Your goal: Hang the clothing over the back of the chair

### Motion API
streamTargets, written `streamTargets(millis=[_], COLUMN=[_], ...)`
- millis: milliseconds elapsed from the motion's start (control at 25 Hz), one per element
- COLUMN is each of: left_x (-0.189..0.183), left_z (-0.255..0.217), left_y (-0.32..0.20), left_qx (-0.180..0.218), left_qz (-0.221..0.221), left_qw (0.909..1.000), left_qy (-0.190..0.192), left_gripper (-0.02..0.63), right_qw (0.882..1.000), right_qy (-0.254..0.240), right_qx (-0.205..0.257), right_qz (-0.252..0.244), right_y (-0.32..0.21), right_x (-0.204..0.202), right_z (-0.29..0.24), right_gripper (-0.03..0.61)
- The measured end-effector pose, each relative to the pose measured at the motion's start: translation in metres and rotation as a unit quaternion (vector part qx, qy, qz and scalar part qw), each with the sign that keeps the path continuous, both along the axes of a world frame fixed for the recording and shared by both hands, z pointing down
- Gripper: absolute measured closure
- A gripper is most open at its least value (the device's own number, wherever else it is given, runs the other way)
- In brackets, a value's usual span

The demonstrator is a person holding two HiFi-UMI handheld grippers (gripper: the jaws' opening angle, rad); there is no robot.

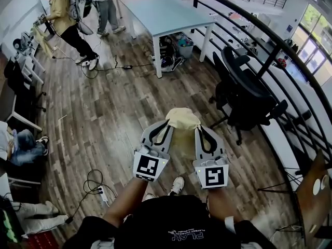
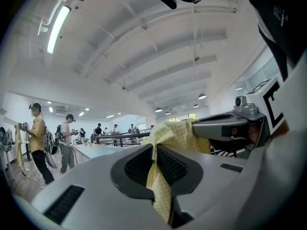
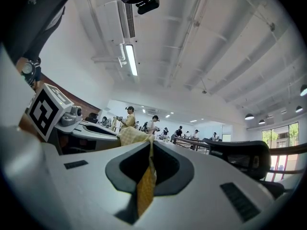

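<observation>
A pale yellow checked garment point(image 1: 181, 119) is bunched between my two grippers, held up in front of me over the wooden floor. My left gripper point(image 1: 167, 124) is shut on one edge of the yellow cloth point(image 2: 160, 188). My right gripper point(image 1: 198, 127) is shut on another edge, and the cloth point(image 3: 145, 186) hangs down between its jaws. The black office chair point(image 1: 244, 95) stands ahead and to the right, its back turned toward me; its backrest point(image 3: 240, 157) shows at the right of the right gripper view. Both grippers are level and side by side, short of the chair.
A long light-blue table point(image 1: 161, 12) stands ahead with bags under it. A black curved railing point(image 1: 270, 40) runs along the right. People point(image 1: 65, 22) stand at the far left. Cables and a power strip point(image 1: 98, 191) lie on the floor at my left.
</observation>
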State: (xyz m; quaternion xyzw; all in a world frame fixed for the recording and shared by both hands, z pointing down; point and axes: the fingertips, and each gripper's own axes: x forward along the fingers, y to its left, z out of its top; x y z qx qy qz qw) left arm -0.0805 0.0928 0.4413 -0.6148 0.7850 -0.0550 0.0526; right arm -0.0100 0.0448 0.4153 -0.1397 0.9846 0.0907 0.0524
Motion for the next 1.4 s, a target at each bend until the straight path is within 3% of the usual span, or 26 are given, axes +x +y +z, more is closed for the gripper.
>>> streamTargets(millis=[520,880,1200,1400], left_x=[0.003,-0.003,-0.024,-0.042], left_z=[-0.007,-0.004,-0.005,-0.012], left_y=[-0.051,-0.080,-0.118,-0.139], left_qx=[-0.003,0.002,0.004,0.003], left_qz=[0.009,0.020,0.042,0.057], left_qw=[0.9997,0.9997,0.9990,0.9980], left_qy=[-0.025,-0.010,-0.014,-0.027], left_gripper=[0.575,0.575,0.575,0.575], right_qw=[1.000,1.000,0.999,0.999], right_qy=[-0.012,0.014,0.019,-0.006], right_qx=[-0.019,0.004,0.014,-0.003], right_qz=[0.005,0.008,0.029,0.046], right_y=[-0.048,-0.085,-0.119,-0.137], right_x=[0.001,-0.005,-0.022,-0.041], right_z=[-0.004,0.006,0.006,-0.005], right_gripper=[0.554,0.554,0.554,0.554])
